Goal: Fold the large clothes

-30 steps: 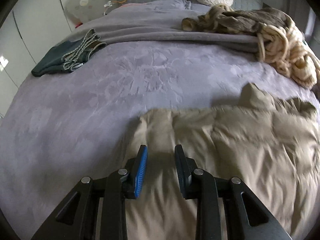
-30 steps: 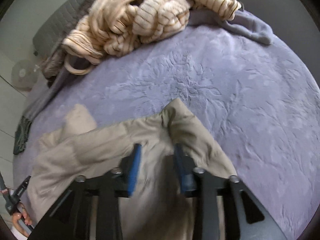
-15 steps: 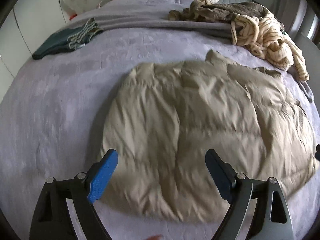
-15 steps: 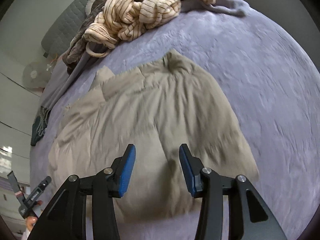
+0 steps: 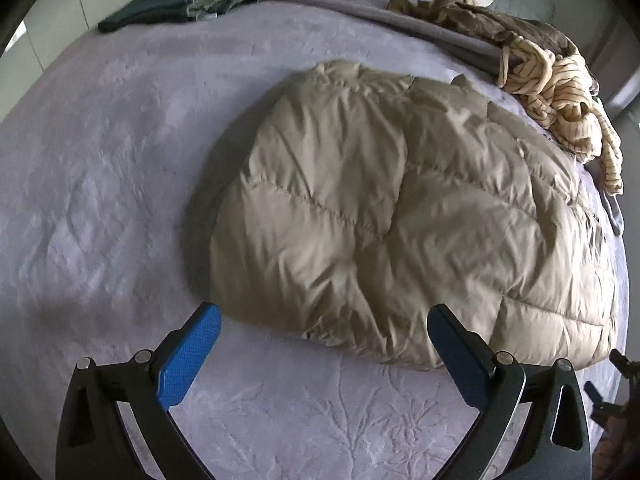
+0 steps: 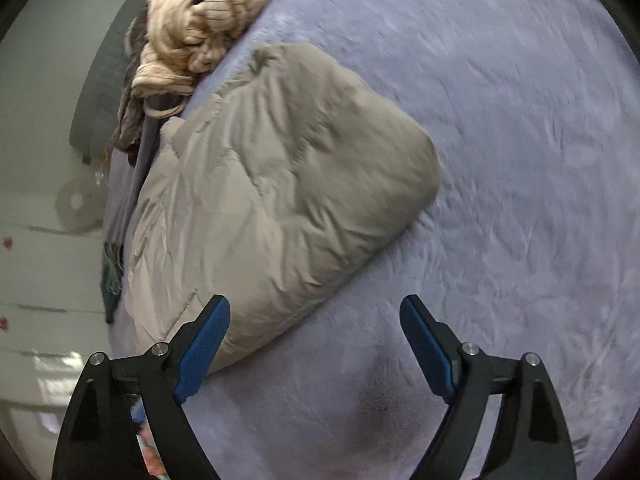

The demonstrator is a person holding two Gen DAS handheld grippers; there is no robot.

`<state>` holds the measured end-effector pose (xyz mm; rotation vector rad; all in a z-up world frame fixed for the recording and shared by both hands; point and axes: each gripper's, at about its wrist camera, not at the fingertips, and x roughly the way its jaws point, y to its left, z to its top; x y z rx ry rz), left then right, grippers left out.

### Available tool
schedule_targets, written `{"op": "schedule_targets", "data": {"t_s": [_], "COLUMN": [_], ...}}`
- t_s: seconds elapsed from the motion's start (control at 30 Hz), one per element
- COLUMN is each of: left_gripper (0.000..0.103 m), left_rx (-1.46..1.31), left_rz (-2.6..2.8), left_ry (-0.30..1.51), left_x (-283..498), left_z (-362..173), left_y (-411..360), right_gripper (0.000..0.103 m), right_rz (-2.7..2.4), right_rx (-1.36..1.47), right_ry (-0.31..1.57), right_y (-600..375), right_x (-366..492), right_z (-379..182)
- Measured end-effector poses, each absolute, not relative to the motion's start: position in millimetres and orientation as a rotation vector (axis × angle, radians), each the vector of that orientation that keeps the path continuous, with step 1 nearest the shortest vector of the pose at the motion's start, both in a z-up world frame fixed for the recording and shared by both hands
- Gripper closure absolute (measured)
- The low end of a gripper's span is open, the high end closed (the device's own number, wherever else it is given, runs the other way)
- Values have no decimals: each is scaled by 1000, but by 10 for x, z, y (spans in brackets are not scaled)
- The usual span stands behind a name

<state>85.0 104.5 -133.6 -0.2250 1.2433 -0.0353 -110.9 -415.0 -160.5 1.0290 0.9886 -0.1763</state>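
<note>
Lavender bedspread (image 5: pixel 100 184) fills both views, and on it lies the beige puffer jacket (image 5: pixel 400 208), spread flat at centre. Left gripper (image 5: pixel 324 344) has just been opening; it stands spread wide with nothing between, its far pad over the jacket's near hem. Right gripper (image 6: pixel 316 344), likewise just opened wide, hangs empty above bare bedspread; the jacket here is blurred. A striped knit heap (image 5: pixel 560 92) sits at two o'clock, partly cut off.
</note>
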Motion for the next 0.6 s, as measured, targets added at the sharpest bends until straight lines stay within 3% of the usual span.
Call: {"op": "schedule_targets", "data": {"t_s": [0.17,0.2,0.6], "left_gripper": [0,0,0], "left_rx": [-352,-384,-670], "left_rz": [-105,-112,-177], "left_ry": [1261,1261,1294], "left_x": [834,832,904], "left_z": [-1464,-1488,-1757], "left_y": [1095,1113,1376], "right_gripper": [11,0,0], "right_rz": [-147,-137,-42], "right_rx": [1117,1136,1229], "right_ry": [977,971,918], "right_y": [-4141,-4132,-4032], "right_x": [-1028,-1002,-642], "right_z": [-1801,-1833,-1851]}}
